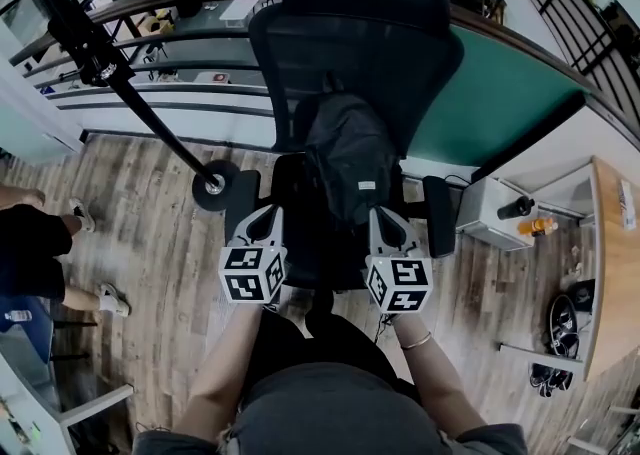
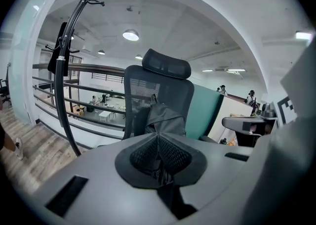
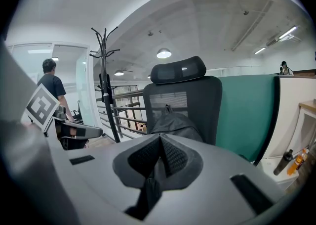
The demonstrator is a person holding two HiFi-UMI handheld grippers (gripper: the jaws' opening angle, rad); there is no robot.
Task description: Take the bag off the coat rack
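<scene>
The black bag (image 1: pixel 345 158) sits slumped on the seat of a black mesh office chair (image 1: pixel 350 33), leaning against its backrest. The black coat rack (image 1: pixel 150 118) stands to the left on its round base (image 1: pixel 214 184), with no bag on it. My left gripper (image 1: pixel 262 228) and right gripper (image 1: pixel 390 228) hover side by side just in front of the chair, both shut and empty. In the left gripper view the bag (image 2: pixel 163 117) lies straight ahead and the rack (image 2: pixel 61 85) is to the left. The right gripper view shows the bag (image 3: pixel 175 122) ahead too, with the rack (image 3: pixel 106 100) left of it.
A curved railing (image 1: pixel 170 33) and a green partition (image 1: pixel 500 93) run behind the chair. A person (image 1: pixel 40 253) stands at the left on the wooden floor. A low shelf with bottles (image 1: pixel 530 225) and a wooden desk (image 1: pixel 610 273) are at the right.
</scene>
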